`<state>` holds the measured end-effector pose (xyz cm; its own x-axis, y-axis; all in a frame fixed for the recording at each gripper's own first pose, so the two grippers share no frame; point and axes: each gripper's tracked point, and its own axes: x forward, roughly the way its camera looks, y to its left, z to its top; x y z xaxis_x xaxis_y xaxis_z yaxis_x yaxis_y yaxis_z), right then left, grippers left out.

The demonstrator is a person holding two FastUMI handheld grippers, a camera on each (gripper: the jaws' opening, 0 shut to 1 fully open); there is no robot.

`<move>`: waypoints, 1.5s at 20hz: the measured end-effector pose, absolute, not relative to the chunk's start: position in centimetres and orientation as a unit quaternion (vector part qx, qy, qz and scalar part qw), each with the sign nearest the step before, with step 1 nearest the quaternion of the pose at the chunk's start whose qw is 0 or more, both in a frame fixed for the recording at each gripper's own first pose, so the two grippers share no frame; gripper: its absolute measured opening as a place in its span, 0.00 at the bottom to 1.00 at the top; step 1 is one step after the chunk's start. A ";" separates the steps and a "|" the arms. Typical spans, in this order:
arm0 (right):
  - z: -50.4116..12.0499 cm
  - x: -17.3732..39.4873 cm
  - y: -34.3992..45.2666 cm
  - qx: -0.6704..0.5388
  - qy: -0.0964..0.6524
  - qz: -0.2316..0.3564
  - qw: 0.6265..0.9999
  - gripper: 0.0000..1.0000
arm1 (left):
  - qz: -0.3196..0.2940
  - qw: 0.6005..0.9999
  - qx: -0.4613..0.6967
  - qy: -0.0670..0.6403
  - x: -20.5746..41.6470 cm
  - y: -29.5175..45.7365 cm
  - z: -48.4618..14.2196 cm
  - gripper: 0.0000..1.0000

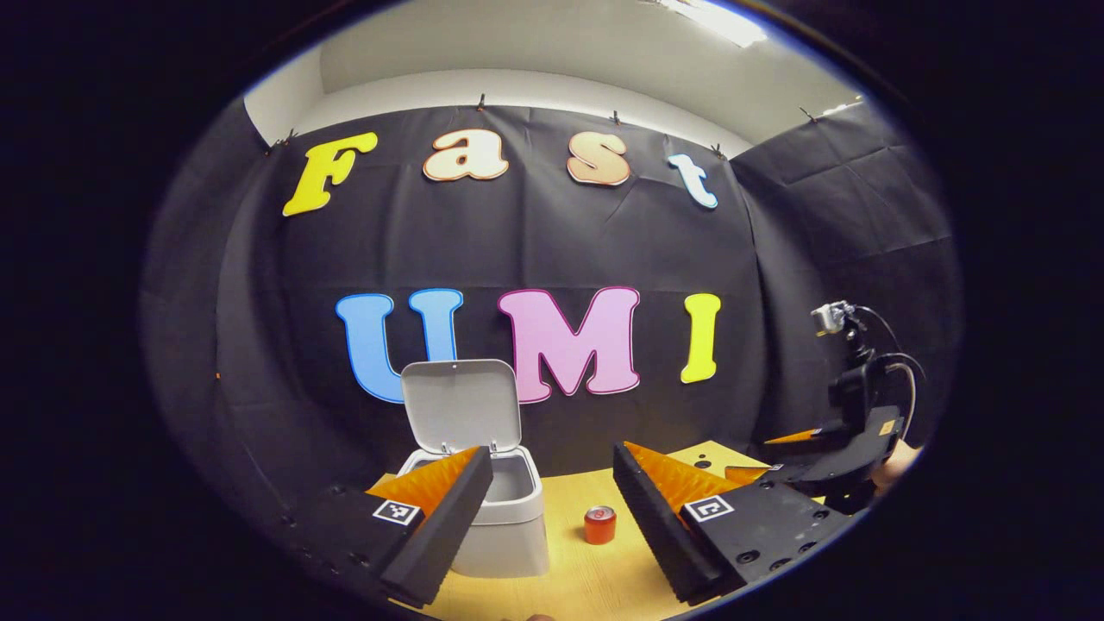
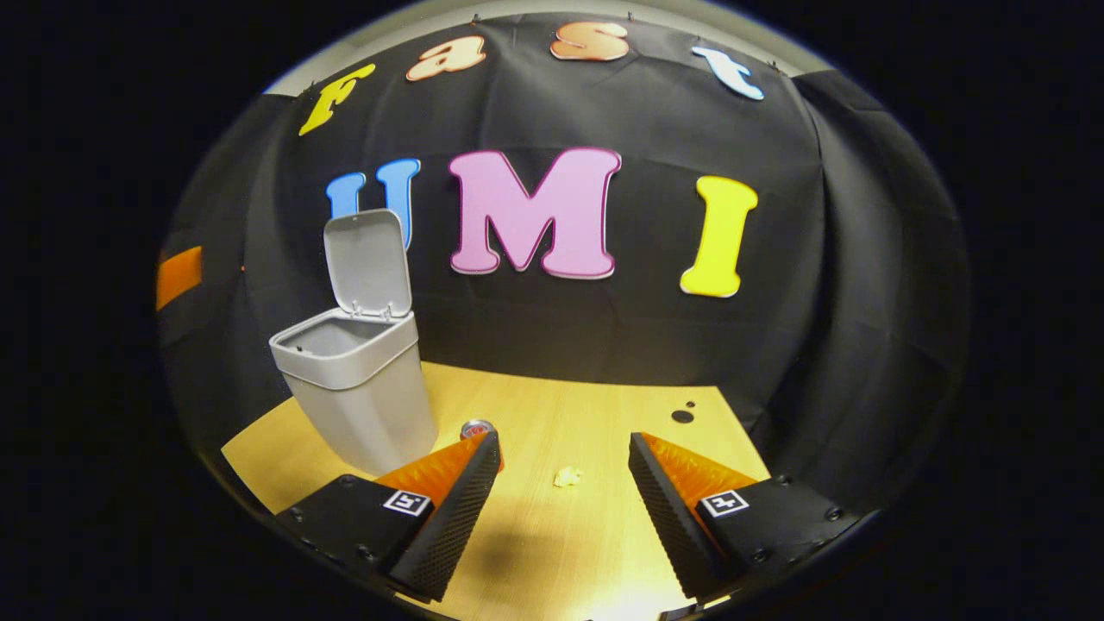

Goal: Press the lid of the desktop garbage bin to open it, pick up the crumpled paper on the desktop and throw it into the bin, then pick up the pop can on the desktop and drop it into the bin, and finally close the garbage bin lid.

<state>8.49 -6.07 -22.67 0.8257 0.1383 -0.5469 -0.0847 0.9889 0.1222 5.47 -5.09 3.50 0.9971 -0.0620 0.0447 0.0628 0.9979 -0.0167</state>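
**Bin lid up, both grippers spread and empty above the bench**

In the left gripper view, the left gripper [image 1: 552, 483] is held above the wooden bench [image 1: 569, 578] with its two fingers spread wide and nothing between them. The grey garbage bin [image 1: 509, 526] stands just ahead of it, partly behind its left finger, with the lid [image 1: 463, 404] swung up and standing upright at the back of the bin, so the inside is exposed. The red pop can [image 1: 600, 524] stands upright on the bench ahead, in the gap between the fingers, closer to the right finger and just to the right of the bin, apart from it. Far to this gripper's right, at the edge of the bench, is the other gripper, with part of the hand [image 1: 897, 461] that holds it behind it.

In the right gripper view, the right gripper [image 2: 565, 479] also hovers over the bench with its fingers spread and empty. The crumpled paper [image 2: 567, 475], a small pale wad, lies on the bench straight ahead, between the fingertips and touching neither. The pop can sits just past the tip of this gripper's left finger, only its top showing. The bin stands ahead and to the left, lid raised, near the can.
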 end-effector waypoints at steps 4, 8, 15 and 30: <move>-29.3 10.2 -4.5 0.077 0.390 0.082 0.914 0.97 | -0.024 0.999 -0.034 0.019 5.3 -5.0 0.9 0.95; -35.2 12.1 -4.3 0.058 0.451 0.092 0.886 0.97 | 0.005 0.998 -0.038 0.042 5.2 -3.6 -0.6 0.95; -43.7 15.4 -4.7 0.081 0.531 0.035 0.843 0.98 | 0.064 0.992 -0.059 0.091 5.3 -0.9 -3.7 0.96; -52.1 17.5 -4.8 0.064 0.574 0.022 0.816 0.74 | 0.150 0.975 -0.081 0.145 6.2 0.8 -6.1 0.95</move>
<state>17.51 -4.80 -52.07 0.3405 0.1100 -0.9338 0.0373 0.9908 0.1303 6.19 0.85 -6.12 0.9126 0.2693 -0.3076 -0.3166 0.9416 -0.1150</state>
